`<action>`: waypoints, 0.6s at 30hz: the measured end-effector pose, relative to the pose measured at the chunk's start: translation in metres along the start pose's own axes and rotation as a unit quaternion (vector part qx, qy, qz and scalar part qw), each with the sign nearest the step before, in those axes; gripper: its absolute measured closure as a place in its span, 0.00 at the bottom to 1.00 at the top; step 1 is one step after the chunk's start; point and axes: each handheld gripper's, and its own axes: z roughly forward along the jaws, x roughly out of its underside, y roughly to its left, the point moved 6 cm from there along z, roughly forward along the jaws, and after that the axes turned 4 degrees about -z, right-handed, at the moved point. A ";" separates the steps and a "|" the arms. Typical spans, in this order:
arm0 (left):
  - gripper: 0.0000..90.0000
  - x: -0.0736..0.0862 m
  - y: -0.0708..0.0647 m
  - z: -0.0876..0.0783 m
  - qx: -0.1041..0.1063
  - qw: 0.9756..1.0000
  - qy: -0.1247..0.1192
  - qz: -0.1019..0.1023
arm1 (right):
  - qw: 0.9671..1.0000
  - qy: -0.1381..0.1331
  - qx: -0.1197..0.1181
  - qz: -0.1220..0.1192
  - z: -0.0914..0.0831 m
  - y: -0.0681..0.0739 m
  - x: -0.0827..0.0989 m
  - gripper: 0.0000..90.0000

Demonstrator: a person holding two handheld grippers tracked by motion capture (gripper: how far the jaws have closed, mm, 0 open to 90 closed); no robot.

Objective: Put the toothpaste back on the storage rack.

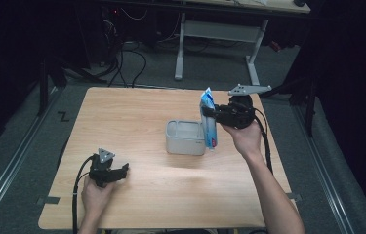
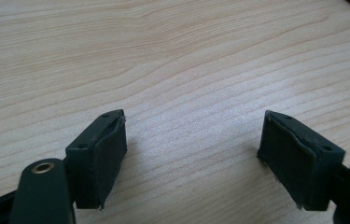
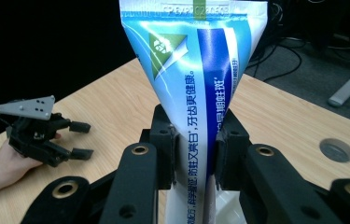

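Note:
A blue and white toothpaste tube stands upright at the right wall of a pale grey open box in the middle of the table. My right gripper is shut on the tube about halfway up. In the right gripper view the tube rises between the jaws, crimped end up, and the gripper pinches it from both sides. My left gripper rests open on the wood near the front left, with only bare tabletop between its pads.
The wooden table has a round cable hole in its top. A white-legged desk and cables stand on the floor beyond the far edge. The box's inside looks bare where it shows.

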 end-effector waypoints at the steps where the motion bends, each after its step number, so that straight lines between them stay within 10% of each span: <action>1: 0.26 0.000 0.000 0.000 0.000 1.000 0.000 0.000 | 1.000 0.000 0.000 0.000 0.000 0.000 0.000 0.81; 18: 0.26 0.000 -0.001 0.000 0.001 1.000 0.000 0.003 | 0.999 -0.031 0.015 0.012 0.041 -0.004 -0.023 0.81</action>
